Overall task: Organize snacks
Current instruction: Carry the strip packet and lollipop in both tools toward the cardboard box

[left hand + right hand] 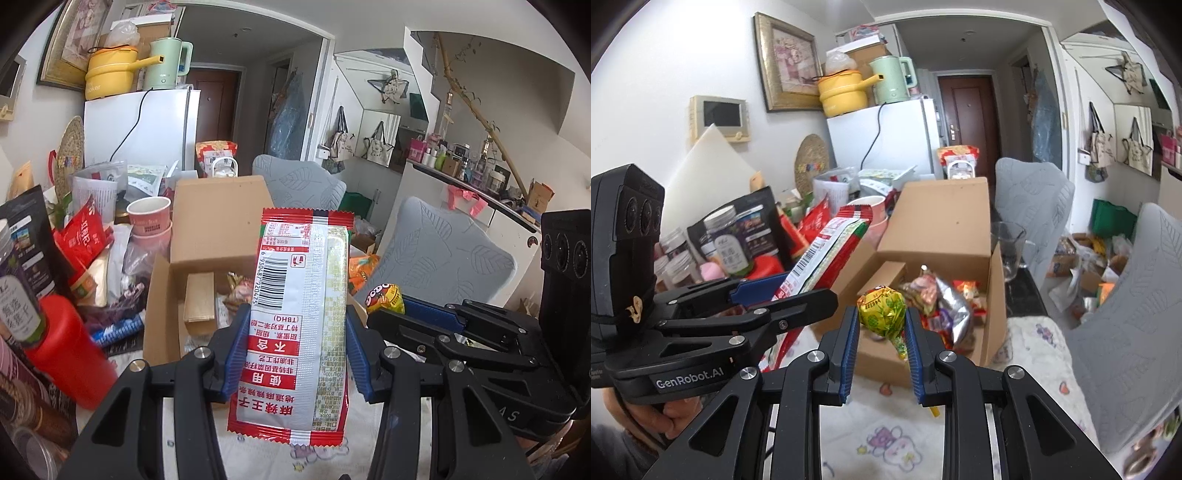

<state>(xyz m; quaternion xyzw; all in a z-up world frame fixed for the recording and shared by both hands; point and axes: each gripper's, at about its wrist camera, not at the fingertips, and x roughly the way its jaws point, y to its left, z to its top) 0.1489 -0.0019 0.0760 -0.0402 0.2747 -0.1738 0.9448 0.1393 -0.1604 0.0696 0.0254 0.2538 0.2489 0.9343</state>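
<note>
Premises: lived-in home, dining corner. Evidence: white fridge [882,140] bearing yellow cooker [842,92] and kettle [892,79], framed picture [786,62], wall intercom [718,118], covered chairs [443,254], entrance door [967,110].

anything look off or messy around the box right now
Nothing looks damaged or spilled. The cardboard box sits open with snacks heaped loosely inside, and the table's left side is crowded with bags, jars and cups. Both held snacks look intact.

cardboard box [934,229] on table [1030,339] | chair [1034,195] right of box | fridge [882,140] behind box
</note>
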